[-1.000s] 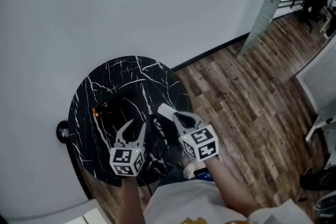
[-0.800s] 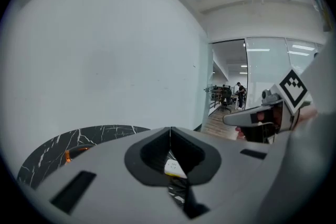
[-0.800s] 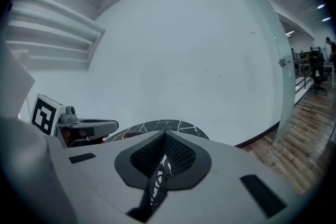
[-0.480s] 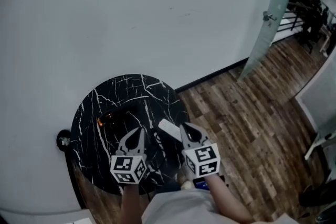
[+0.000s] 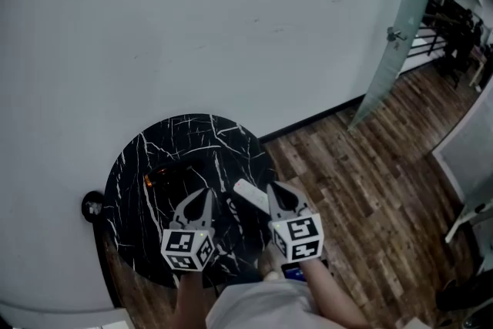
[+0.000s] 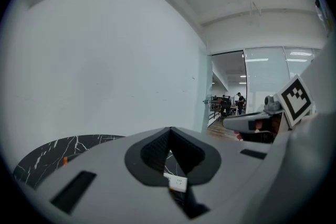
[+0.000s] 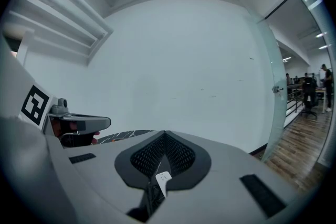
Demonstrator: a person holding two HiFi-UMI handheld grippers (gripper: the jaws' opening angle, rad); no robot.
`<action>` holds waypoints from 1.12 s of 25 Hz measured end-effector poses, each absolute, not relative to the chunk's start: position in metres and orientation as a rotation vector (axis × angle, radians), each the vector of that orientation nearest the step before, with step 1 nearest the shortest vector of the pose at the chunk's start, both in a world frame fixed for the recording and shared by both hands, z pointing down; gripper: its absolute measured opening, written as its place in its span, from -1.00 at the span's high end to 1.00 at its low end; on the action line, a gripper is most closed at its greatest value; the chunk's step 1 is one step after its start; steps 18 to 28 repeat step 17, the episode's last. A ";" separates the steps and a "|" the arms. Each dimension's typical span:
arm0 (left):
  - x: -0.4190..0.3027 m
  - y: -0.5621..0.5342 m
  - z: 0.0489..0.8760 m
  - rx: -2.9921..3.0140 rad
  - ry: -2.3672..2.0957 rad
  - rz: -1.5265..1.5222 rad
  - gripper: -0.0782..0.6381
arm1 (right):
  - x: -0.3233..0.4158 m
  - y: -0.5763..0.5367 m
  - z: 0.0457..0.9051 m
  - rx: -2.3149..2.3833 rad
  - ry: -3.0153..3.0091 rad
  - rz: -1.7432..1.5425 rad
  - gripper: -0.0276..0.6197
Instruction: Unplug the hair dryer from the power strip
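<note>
Left gripper (image 5: 205, 196) and right gripper (image 5: 273, 190): jaws pressed together, nothing pinched, both above the round counter (image 5: 192, 135). White power strip (image 5: 249, 195) lies between them, at counter's 4 o'clock. Dark shape at 9 o'clock is probably the hair dryer (image 5: 176, 175). Plug too dark to see; can't tell if it's unplugged.

On inspection: one round table (image 5: 192, 136), one power strip (image 5: 248, 194), one dark hair dryer (image 5: 174, 176), one glass door (image 5: 394, 50), two grippers, left (image 5: 204, 194) and right (image 5: 272, 187).
</note>
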State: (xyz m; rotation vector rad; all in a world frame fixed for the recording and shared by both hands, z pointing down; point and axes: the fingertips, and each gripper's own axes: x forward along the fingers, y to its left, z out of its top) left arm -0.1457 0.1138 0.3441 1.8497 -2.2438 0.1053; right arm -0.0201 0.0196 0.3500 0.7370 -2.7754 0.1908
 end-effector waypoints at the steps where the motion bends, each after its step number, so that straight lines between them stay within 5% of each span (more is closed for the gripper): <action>1: -0.146 0.115 0.343 1.850 -2.247 0.103 0.78 | -0.020 0.020 0.350 0.741 -2.781 0.194 0.92; 28: -0.154 0.110 0.344 1.862 -2.237 0.098 0.78 | -0.025 0.011 0.354 0.771 -2.791 0.210 0.92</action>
